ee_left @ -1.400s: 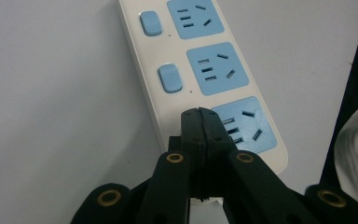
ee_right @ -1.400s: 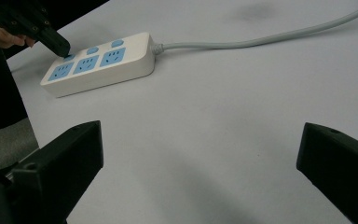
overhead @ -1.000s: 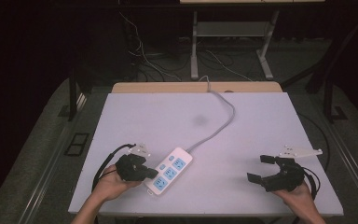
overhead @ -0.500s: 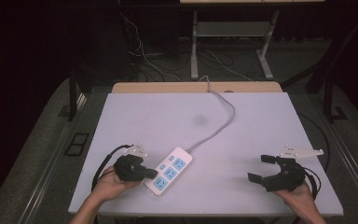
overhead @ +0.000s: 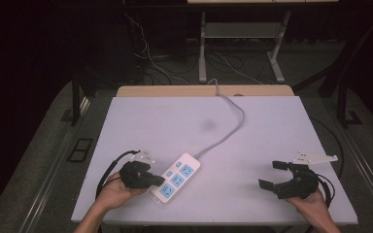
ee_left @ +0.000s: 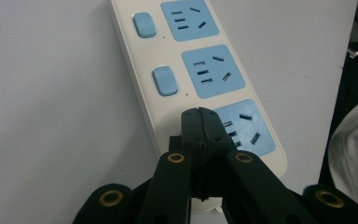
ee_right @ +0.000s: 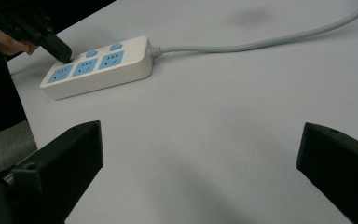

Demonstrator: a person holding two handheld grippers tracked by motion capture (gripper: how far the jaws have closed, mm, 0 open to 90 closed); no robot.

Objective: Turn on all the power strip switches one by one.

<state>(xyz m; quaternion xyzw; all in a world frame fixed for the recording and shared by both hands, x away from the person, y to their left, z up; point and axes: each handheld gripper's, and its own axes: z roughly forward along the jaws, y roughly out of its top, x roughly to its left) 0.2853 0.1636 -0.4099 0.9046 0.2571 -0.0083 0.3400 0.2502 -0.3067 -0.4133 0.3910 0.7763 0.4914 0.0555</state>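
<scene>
Two grippers, one white power strip (overhead: 177, 177) at the tabletop's (overhead: 252, 145) near-left.
My left gripper (ee_left: 199, 122), closed empty, presses its third switch; slipping could shove it. My right gripper (overhead: 277, 175) idles wide open.

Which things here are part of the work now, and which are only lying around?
In the work:
- power strip
- left gripper, jaws closed, tip at the strip's nearest switch position
- strip's grey cable

Not involved:
- right gripper, open, away from the strip
- floor cables behind the table
</scene>
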